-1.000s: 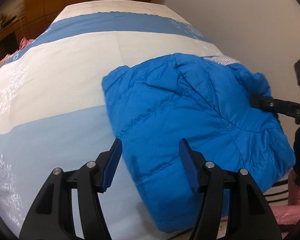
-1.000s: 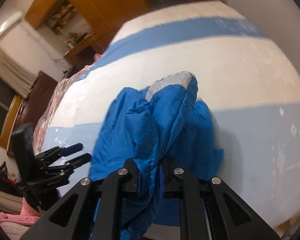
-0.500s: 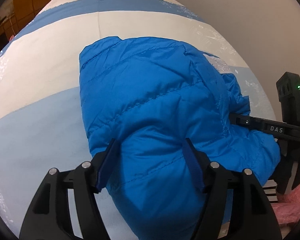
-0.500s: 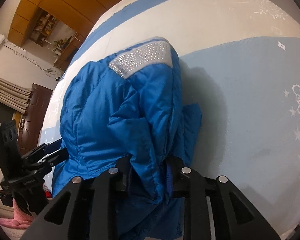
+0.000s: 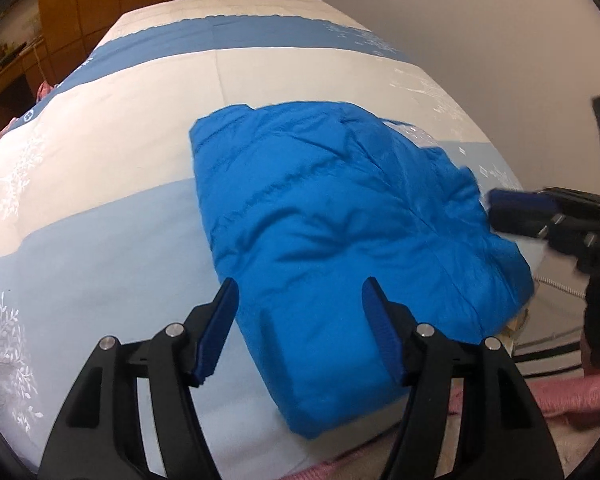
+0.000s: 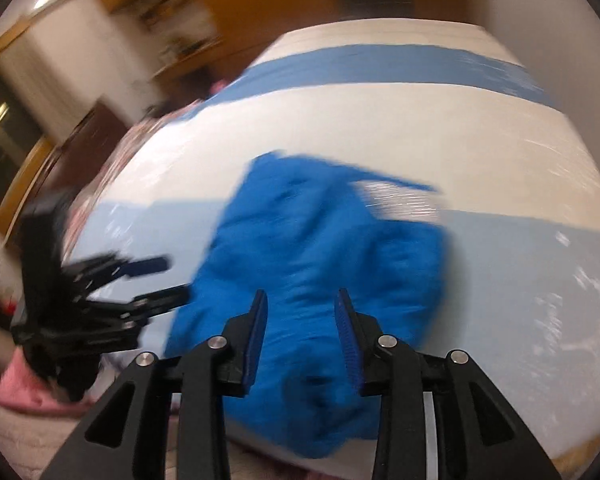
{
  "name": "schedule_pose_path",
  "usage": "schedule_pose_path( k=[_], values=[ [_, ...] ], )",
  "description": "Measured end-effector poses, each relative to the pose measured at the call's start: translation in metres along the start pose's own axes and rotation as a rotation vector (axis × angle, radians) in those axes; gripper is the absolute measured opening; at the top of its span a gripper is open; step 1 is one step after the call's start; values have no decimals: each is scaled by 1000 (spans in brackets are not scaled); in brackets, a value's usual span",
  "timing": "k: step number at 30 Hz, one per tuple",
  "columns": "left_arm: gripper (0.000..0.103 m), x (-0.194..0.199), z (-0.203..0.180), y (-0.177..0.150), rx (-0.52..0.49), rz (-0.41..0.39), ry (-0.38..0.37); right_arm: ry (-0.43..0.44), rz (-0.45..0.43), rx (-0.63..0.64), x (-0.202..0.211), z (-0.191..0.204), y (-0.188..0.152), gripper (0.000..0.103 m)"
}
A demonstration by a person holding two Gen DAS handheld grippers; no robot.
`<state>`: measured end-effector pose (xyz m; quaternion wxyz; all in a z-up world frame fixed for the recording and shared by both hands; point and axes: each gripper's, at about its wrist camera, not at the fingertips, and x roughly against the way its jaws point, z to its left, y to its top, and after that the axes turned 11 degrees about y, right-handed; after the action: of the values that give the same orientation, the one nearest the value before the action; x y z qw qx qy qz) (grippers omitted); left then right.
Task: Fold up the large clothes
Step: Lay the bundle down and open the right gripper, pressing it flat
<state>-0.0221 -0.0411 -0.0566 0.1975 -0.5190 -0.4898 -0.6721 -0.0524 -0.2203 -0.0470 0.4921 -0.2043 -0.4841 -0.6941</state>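
Note:
A bright blue quilted puffer jacket (image 5: 340, 216) lies folded in a compact bundle near the bed's front edge; it also shows, blurred, in the right wrist view (image 6: 320, 248), with a silver sparkly patch (image 6: 400, 200) at its far side. My left gripper (image 5: 300, 316) is open and empty, its jaws above the bundle's near corner. My right gripper (image 6: 302, 328) is open and empty just above the jacket's near edge. The right gripper also shows in the left wrist view (image 5: 540, 204), to the right of the bundle. The left gripper shows in the right wrist view (image 6: 156, 280), left of it.
The bed (image 5: 100, 184) has a cover striped in white, light blue and darker blue. A pink blanket (image 5: 560, 404) lies by the front right edge. Wooden cabinets (image 5: 80, 12) stand behind the bed and a pale wall (image 5: 480, 20) runs along its right side.
My right gripper let go of the jacket and pulled back, now open. The jacket dropped flat on the bed. My left gripper drew back a little, still open.

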Motion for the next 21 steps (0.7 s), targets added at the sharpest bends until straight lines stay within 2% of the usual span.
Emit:
schedule_pose_path(
  k=[3, 6, 10, 16, 21],
  values=[
    [63, -1, -12, -3, -24, -1, -14, -34, 58, 24, -14, -2, -15, 31],
    [63, -11, -17, -10, -25, 38, -42, -46, 98, 2, -15, -18, -38, 23],
    [65, -27, -21, -18, -36, 75, -77, -61, 156, -39, -32, -31, -61, 21],
    [72, -43, -26, -24, -74, 74, -42, 7, 117, -138, -48, -50, -77, 20],
    [70, -35, -16, -8, -52, 92, -69, 27, 129, -118, -31, -45, -64, 22]
  ],
)
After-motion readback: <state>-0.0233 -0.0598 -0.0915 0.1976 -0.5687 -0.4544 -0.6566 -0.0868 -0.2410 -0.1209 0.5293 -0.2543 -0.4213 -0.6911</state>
